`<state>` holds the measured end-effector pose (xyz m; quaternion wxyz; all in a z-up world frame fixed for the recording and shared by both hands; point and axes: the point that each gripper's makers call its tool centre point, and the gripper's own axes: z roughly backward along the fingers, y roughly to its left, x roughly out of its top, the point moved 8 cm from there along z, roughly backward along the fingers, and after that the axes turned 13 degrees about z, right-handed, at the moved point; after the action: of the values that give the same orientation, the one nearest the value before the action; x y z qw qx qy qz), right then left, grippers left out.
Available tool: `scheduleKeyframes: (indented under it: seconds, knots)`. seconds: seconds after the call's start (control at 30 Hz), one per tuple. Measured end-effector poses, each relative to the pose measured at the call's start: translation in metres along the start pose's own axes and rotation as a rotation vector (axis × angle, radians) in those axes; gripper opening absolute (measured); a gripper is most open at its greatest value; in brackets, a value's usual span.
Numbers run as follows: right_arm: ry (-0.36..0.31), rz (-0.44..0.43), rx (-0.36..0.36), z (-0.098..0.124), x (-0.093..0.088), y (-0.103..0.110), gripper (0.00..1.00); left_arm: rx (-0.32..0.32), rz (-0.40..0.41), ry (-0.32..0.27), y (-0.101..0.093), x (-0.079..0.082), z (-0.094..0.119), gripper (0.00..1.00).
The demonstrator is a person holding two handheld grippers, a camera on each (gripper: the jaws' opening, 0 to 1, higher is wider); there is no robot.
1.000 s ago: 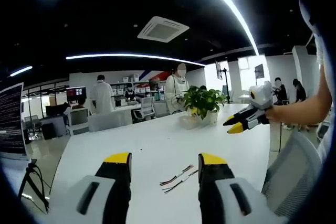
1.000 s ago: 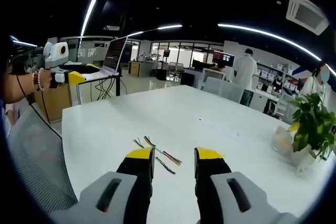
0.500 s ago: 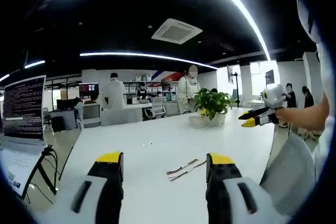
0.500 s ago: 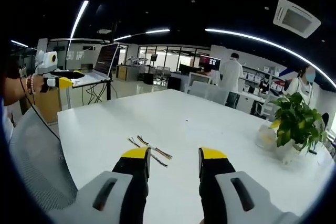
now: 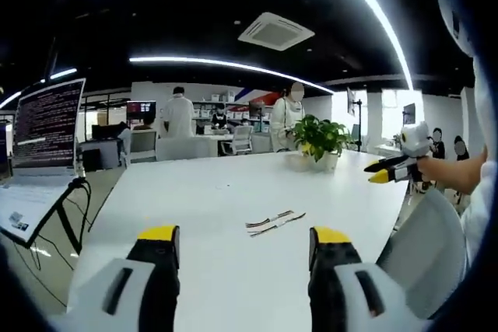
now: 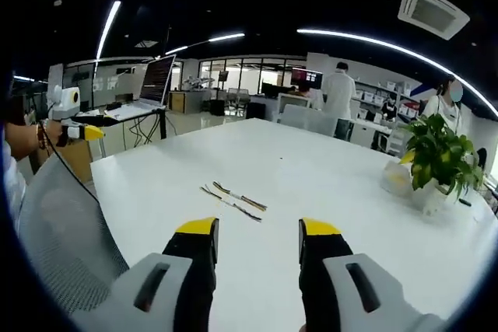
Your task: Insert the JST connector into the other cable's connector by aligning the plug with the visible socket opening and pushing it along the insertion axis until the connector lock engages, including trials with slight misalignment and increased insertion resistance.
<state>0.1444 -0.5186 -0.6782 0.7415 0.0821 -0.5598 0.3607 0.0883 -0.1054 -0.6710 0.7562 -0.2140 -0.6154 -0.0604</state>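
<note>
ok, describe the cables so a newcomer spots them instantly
On the big white table, look at the bare middle, well short of the potted plant. The two thin wired cables lie side by side there, the sole small dark multicoloured strands on the white surface.

Left gripper [image 5: 245, 240]: black jaws, yellow tips, grey housings with dark slots. Right gripper [image 6: 257, 232]: same. Person at frame right, left gripper view: white sleeve [image 5: 476, 215].

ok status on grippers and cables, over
Left gripper open, empty. Right gripper open, empty. Two cables loose on table, side by side, not mated. Nothing in the way; plant at far edge.
</note>
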Motion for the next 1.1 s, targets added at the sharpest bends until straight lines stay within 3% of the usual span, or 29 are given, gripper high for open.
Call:
scheduleKeyframes:
  seconds: [0.2,0.3,0.6,1.1]
  knots:
    - [0.029,-0.017,0.021,-0.005,-0.009,0.009,0.4,-0.012,0.032,0.019,-0.002,-0.013,-0.004,0.64]
    - [0.052,-0.018,0.037,-0.008,-0.013,0.014,0.41,-0.021,0.046,0.073,-0.001,-0.026,-0.007,0.64]
    - [0.122,-0.034,0.072,-0.012,-0.026,0.018,0.42,-0.05,0.088,0.119,-0.007,-0.043,-0.01,0.64]
    - [0.171,-0.018,0.121,-0.014,-0.033,0.026,0.43,-0.054,0.141,0.151,-0.005,-0.051,-0.01,0.66]
